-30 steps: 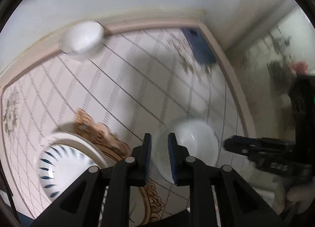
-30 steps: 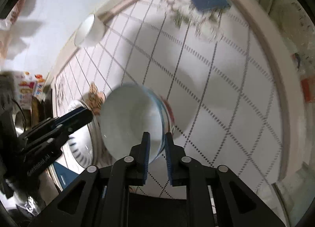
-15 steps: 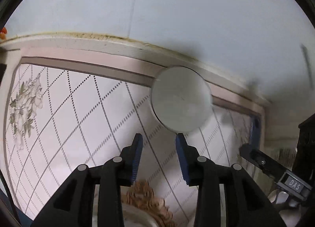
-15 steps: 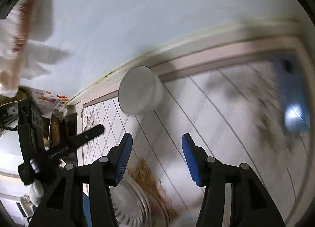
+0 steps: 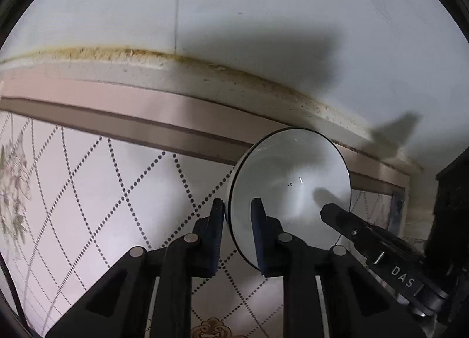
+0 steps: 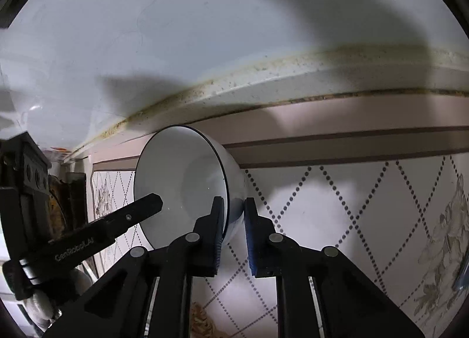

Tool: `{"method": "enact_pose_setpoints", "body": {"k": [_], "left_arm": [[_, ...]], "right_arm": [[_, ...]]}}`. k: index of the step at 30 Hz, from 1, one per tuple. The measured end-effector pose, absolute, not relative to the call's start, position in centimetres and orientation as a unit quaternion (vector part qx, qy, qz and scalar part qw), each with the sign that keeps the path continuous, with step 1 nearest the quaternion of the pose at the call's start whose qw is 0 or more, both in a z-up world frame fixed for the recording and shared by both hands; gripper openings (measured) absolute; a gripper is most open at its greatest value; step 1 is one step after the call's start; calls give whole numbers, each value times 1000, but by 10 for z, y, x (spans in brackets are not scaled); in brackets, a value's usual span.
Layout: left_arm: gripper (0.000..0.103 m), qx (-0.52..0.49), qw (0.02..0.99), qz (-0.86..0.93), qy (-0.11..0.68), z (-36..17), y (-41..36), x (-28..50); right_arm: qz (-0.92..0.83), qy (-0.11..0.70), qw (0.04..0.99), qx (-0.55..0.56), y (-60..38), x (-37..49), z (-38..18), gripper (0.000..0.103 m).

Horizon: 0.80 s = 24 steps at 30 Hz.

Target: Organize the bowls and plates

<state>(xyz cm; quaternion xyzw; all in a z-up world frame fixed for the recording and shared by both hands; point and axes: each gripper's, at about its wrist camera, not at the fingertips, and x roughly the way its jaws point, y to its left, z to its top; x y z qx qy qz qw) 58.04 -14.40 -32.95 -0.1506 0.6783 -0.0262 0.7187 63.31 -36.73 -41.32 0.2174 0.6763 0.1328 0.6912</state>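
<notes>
At surface rear edge: left tool [image 5: 236,215] and right tool [image 6: 234,215], jaws just closed, clamp white bowl [image 5: 288,188] rim at 9 and 3 o'clock.

Glossy glazed ceramic bowl [image 5: 288,188]
</notes>
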Motion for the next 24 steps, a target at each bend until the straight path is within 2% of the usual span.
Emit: {"method": "enact_pose_setpoints", "body": {"k": [11,24], "left_arm": [[16,-103,744,-34,660,-309,-176,570],[16,-62,762,-100,636,-242,-204,509]], "right_arm": [[130,669,702,205,-364,620,-405,15],[108,640,729,218,-384,554,-335,15]]}}
